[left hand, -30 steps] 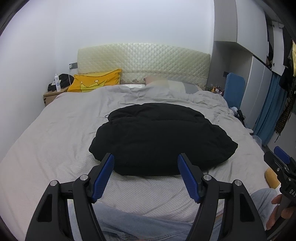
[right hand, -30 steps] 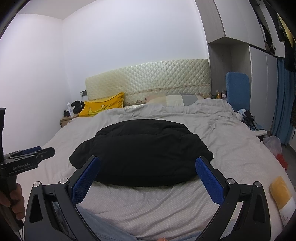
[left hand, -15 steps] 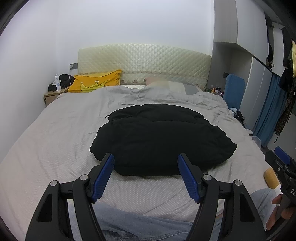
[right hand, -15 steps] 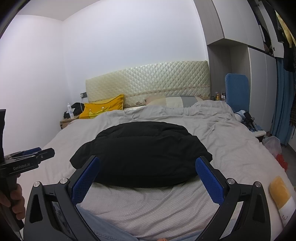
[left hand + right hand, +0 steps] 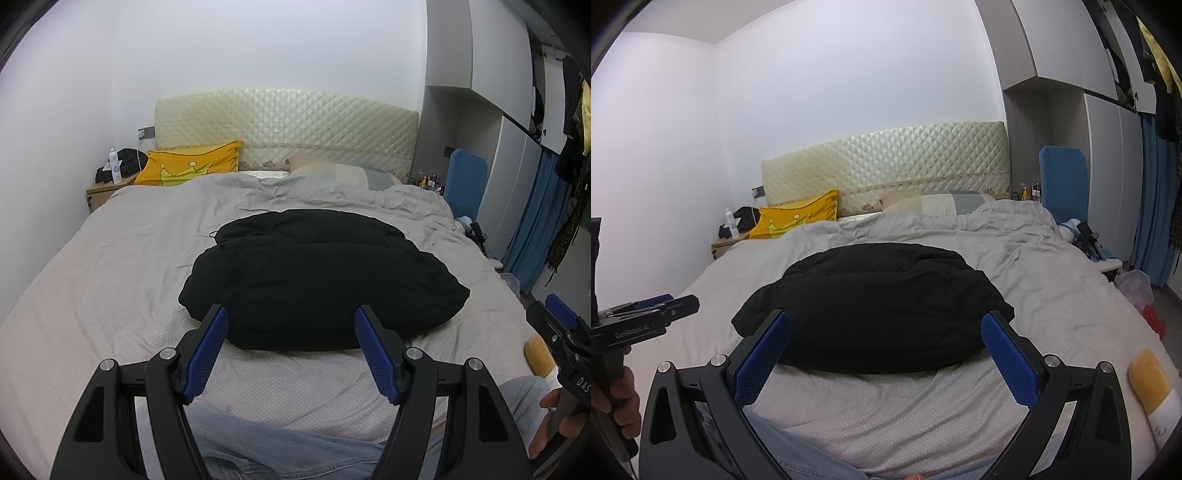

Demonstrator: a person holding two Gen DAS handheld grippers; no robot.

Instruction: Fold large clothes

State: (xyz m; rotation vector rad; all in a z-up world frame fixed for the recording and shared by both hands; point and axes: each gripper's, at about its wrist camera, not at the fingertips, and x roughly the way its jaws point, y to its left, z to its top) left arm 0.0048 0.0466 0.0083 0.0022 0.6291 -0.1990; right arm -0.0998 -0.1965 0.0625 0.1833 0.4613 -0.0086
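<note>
Hovering over the near edge of the bed (image 5: 92,295), both pairs of tongs stood spread with nothing between their blue pads: the left tongs (image 5: 291,347) framed the near hem of a black padded jacket (image 5: 321,280), and the right tongs (image 5: 886,345) did the same from a slightly different angle, neither touching the cloth. Each tool was carried in a hand, the left hand (image 5: 617,398) showing at the left border of the right wrist view and the right hand (image 5: 554,421) at the lower right of the left wrist view. Pale blue denim legs (image 5: 280,450) lay just below the tongs at the bed's near edge. The jacket rested as a bulky folded mound about midway across the grey bedspread, a little nearer the near edge than the head, its puffy lower part toward the tongs and a flatter layer behind. By the bed's near right corner lay a yellow and white object (image 5: 1152,391). Farther on, rumpled grey bedding gathered toward the head, where a yellow cushion (image 5: 192,166) sat at the far left corner beside a grey pillow (image 5: 343,175), both against the quilted cream headboard (image 5: 288,129). A small wooden nightstand (image 5: 101,194) stood off the far left corner.
</note>
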